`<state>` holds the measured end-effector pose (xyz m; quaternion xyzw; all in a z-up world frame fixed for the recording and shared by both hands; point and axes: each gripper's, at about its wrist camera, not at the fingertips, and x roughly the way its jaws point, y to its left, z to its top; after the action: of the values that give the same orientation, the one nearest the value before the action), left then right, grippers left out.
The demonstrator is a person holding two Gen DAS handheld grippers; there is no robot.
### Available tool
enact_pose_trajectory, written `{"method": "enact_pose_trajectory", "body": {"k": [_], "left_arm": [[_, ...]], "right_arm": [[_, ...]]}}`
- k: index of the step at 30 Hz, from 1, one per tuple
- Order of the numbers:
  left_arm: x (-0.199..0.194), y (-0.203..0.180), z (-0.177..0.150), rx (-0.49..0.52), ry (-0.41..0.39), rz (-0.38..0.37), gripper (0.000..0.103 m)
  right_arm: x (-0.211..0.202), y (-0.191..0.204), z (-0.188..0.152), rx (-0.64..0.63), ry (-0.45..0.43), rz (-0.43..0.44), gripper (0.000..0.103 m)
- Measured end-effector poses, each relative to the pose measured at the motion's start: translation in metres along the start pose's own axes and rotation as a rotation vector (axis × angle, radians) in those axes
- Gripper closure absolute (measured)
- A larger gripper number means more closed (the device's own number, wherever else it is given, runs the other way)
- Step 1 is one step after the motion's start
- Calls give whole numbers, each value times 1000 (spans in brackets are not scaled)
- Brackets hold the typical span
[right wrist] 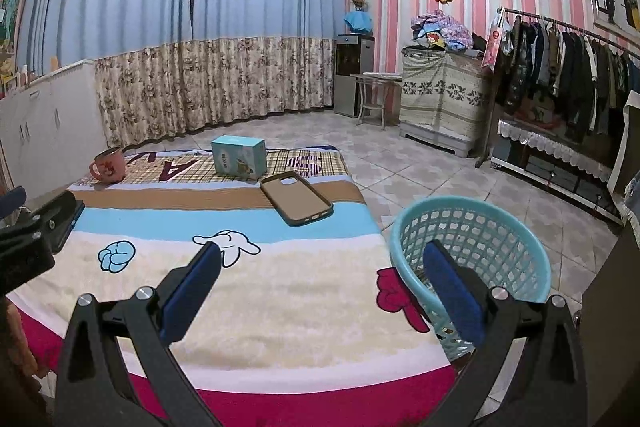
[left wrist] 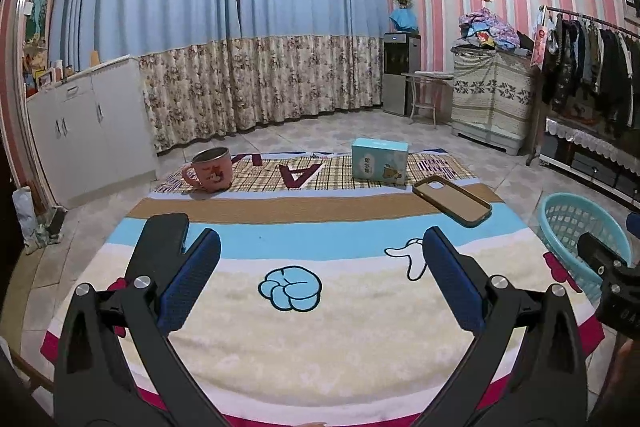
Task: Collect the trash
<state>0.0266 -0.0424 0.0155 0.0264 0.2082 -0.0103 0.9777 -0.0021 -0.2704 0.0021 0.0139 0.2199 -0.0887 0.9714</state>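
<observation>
A light blue box [left wrist: 379,159] [right wrist: 237,157], a brown phone case [left wrist: 452,200] [right wrist: 296,202] and a pink mug [left wrist: 208,170] [right wrist: 108,165] lie on the cartoon blanket [left wrist: 312,339] [right wrist: 280,307]. A turquoise mesh basket [right wrist: 472,259] [left wrist: 580,231] stands on the floor at the blanket's right edge. My left gripper [left wrist: 320,259] is open and empty above the blanket's near middle. My right gripper [right wrist: 320,267] is open and empty over the blanket's right edge, its right finger in front of the basket.
White cabinets [left wrist: 84,131] stand on the left, curtains [left wrist: 256,83] at the back. A clothes rack [right wrist: 568,67] and a covered chest [right wrist: 444,103] line the right wall. Tiled floor [right wrist: 440,171] lies beyond the blanket.
</observation>
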Motion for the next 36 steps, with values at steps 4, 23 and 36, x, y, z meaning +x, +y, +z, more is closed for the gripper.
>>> {"method": "enact_pose_trajectory", "body": {"k": [4,23,36], "left_arm": [[2,-1,-1,5,13,-6,5],[6,-1,-3,0,29,-19,5],[1,-5,-3,13,10,-15,5]], "right_arm": [[-2,2,2,-5,-14,1,5],[-4,1,1,19,-34,15,4],[-5,5,0,14,-41,20,4]]}}
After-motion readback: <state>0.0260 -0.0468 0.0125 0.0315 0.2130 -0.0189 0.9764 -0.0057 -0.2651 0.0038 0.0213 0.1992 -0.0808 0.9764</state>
